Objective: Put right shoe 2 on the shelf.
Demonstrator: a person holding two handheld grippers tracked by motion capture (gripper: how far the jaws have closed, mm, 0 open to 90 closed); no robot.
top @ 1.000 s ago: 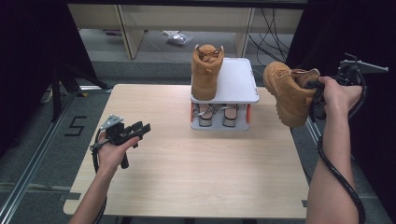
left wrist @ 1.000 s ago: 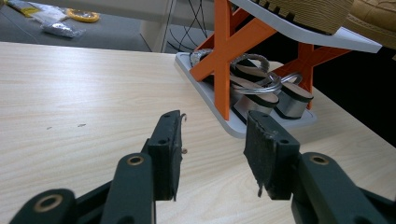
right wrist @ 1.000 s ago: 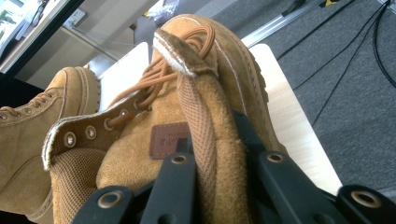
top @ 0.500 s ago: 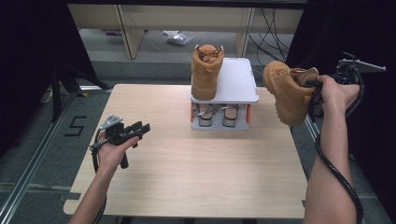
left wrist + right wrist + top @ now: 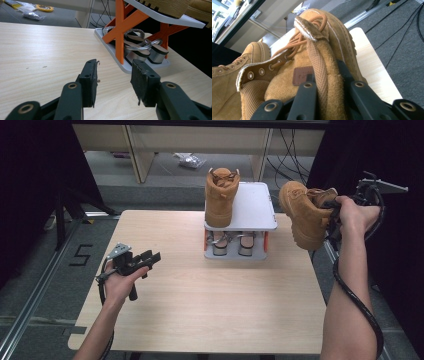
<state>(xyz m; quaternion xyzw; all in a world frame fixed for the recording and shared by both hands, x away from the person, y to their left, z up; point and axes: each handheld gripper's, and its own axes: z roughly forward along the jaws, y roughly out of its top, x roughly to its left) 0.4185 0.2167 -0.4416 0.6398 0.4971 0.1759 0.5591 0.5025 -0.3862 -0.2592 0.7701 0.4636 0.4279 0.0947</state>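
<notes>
Right gripper (image 5: 334, 212) was clamped on the collar of a tan suede boot (image 5: 302, 215), one jaw inside the opening and one outside, as the right gripper view showed with the padded edge (image 5: 325, 82) pinched between the black jaws. The boot hung in the air off the right edge of the table (image 5: 200, 310), toe tilted downward, near the right side of the two-tier shoe rack (image 5: 255, 207) but not touching it. The matching boot (image 5: 220, 195) stood upright on the left half of the rack's grey top shelf; the right half of that shelf was bare. A pair of silver sandals (image 5: 231, 242) sat on the lower tier, between the orange cross-braces (image 5: 120, 27). Left gripper (image 5: 145, 260) was held low over the left part of the table, well apart from the rack, jaws spread wide with nothing between them. Judged step: carrying the second boot to the rack. The next move likely calls for swinging the boot leftward over the free half of the top shelf, levelling the sole, and lowering it beside its mate without knocking that one over, then releasing the collar.
</notes>
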